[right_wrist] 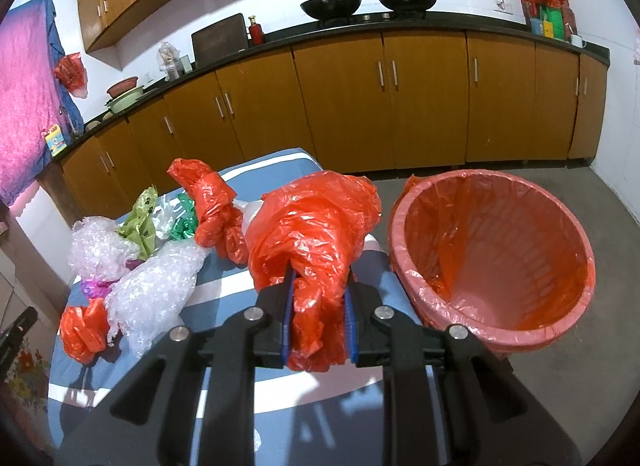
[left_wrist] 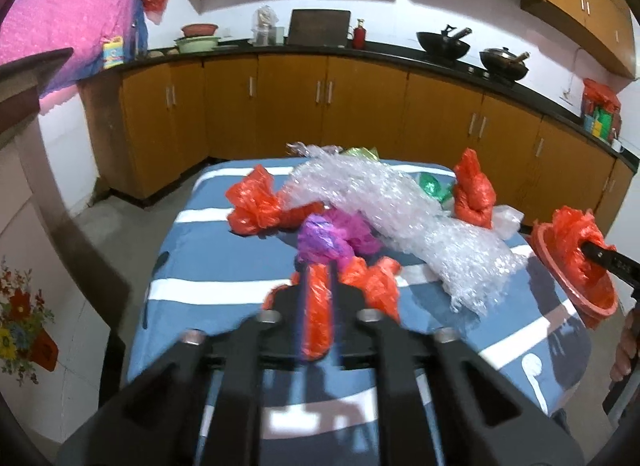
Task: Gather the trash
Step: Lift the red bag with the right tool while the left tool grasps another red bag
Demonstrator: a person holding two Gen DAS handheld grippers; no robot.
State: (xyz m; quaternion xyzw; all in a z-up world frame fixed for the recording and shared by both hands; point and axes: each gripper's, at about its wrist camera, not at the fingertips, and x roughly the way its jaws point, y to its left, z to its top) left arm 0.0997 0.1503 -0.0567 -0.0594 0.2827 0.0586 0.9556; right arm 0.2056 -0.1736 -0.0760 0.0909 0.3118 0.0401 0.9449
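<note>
My left gripper (left_wrist: 318, 286) is shut on a crumpled red plastic bag (left_wrist: 318, 314) just above the blue striped table (left_wrist: 200, 266). My right gripper (right_wrist: 318, 294) is shut on a larger red plastic bag (right_wrist: 316, 225), held above the table's right edge beside the pink trash basket (right_wrist: 576, 306) lined with red plastic. In the left wrist view that bag (left_wrist: 576, 238) hangs over the basket (left_wrist: 540, 242). Bubble wrap (left_wrist: 384, 201), a purple wrapper (left_wrist: 324, 238), knotted red bags (left_wrist: 256, 205) (left_wrist: 474, 189) and green wrappers (right_wrist: 144, 221) lie on the table.
Wooden kitchen cabinets (left_wrist: 320, 105) under a black counter run behind the table, with woks (right_wrist: 332, 5) on the stove. Grey floor (right_wrist: 560, 185) lies around the basket. A pink cloth (left_wrist: 72, 5) hangs at far left.
</note>
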